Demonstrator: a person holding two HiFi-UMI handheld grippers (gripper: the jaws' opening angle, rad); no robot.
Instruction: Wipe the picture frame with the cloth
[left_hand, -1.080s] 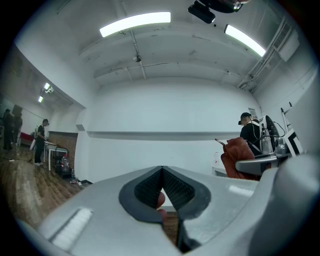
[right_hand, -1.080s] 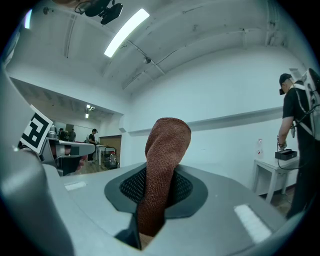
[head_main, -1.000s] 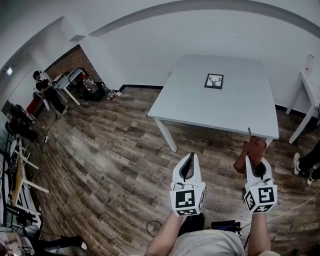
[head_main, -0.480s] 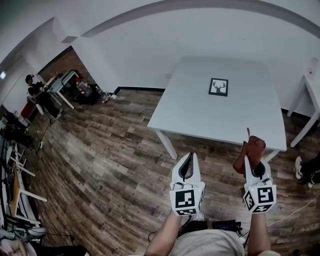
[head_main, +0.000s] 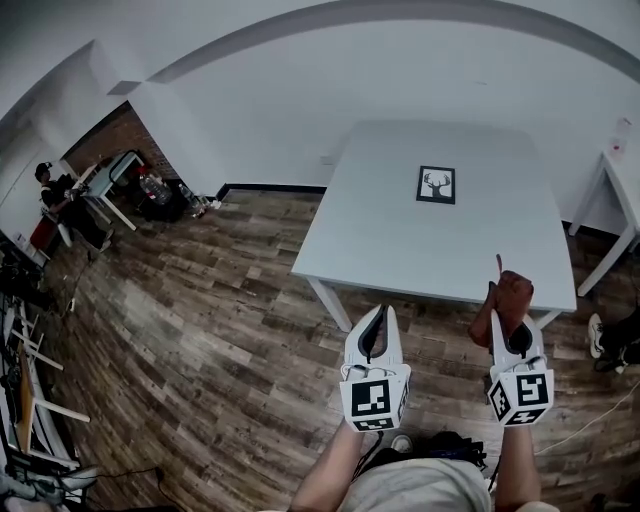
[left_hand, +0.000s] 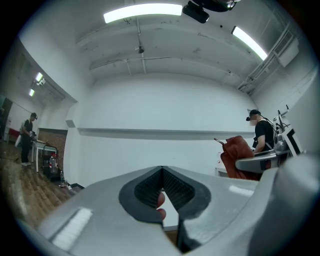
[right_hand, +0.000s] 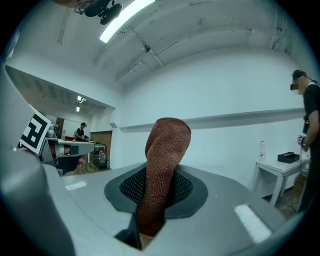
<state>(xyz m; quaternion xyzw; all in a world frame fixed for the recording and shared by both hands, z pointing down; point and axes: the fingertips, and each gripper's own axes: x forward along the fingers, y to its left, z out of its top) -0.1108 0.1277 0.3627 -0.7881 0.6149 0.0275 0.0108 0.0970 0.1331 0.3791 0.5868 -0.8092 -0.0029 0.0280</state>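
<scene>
A small black picture frame (head_main: 436, 185) with a deer print lies flat on the white table (head_main: 390, 240) ahead. My right gripper (head_main: 512, 328) is shut on a brown cloth (head_main: 505, 303), which sticks up out of its jaws (right_hand: 162, 165). My left gripper (head_main: 375, 330) is shut with nothing in it (left_hand: 161, 192). Both grippers hang over the wooden floor, short of the table's near edge and well away from the frame.
A second white table (head_main: 618, 190) stands at the right. A person's shoe (head_main: 598, 330) shows at the right edge. At the far left a person (head_main: 55, 195) stands by a desk (head_main: 105, 180) with clutter. A cable (head_main: 590, 420) runs across the floor at lower right.
The table and frame have come a little closer and turned slightly in the head view. Both grippers keep their places, the right one still shut on the cloth.
</scene>
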